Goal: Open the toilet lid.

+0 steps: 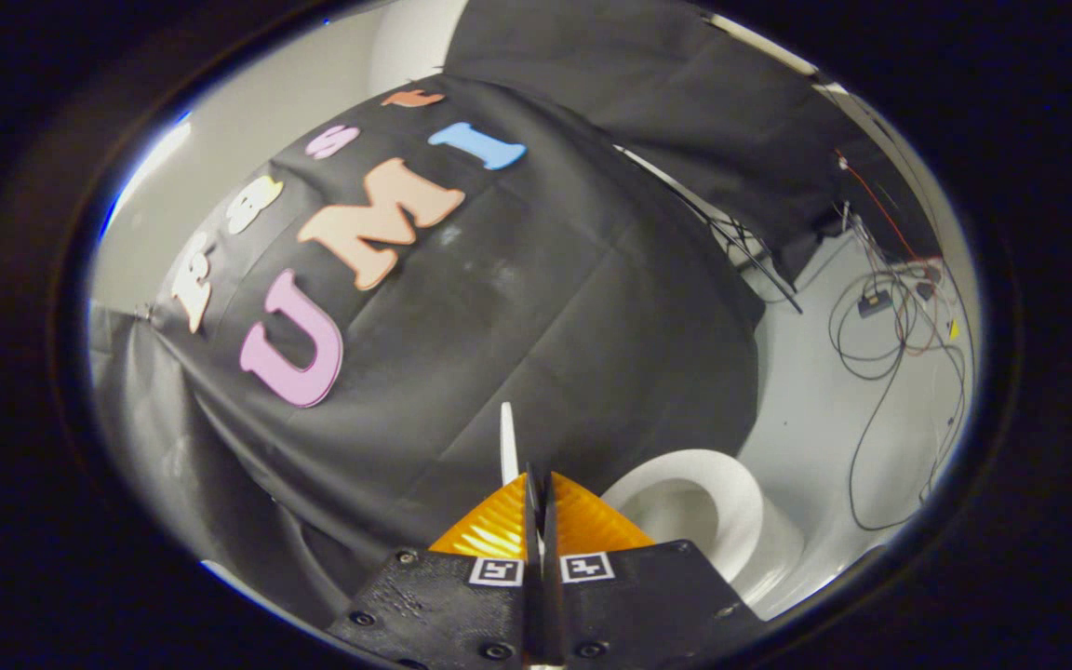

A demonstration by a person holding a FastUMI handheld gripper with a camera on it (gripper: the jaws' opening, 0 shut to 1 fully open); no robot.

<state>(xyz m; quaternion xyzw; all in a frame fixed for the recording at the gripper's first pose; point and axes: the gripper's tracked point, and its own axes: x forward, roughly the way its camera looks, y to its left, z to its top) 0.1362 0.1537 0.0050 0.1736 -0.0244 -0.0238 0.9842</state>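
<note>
Two orange fingers [510, 521] of mine are pressed nearly together, and a thin white edge rises from between their tips: I take it for the toilet lid [507, 445], seen edge-on and pinched at its rim. Both fingers seem to press on it, one from each side, with almost no gap left between them. The lid stands close to upright against the booth's black cloth wall [545, 307], so I judge the opening nearly done.

Just to the right of my fingers and a little beyond them sits the white seat ring [741, 507] with the open bowl [676, 512] inside it, uncovered. Farther right, the pale floor [806, 409] carries a tangle of cables [890, 335].

As for handling, the lid looks like stiff, smooth moulded plastic: light enough to swing on its hinge with little effort, yet glossy, so a pinch at the thin rim could slip. The free edge farthest from the hinge is the sensible place to hold, since it gives the most leverage. I would keep my grip firm but not crushing, and ease the lid until it rests back, because a dropped lid would slam onto the seat.
</note>
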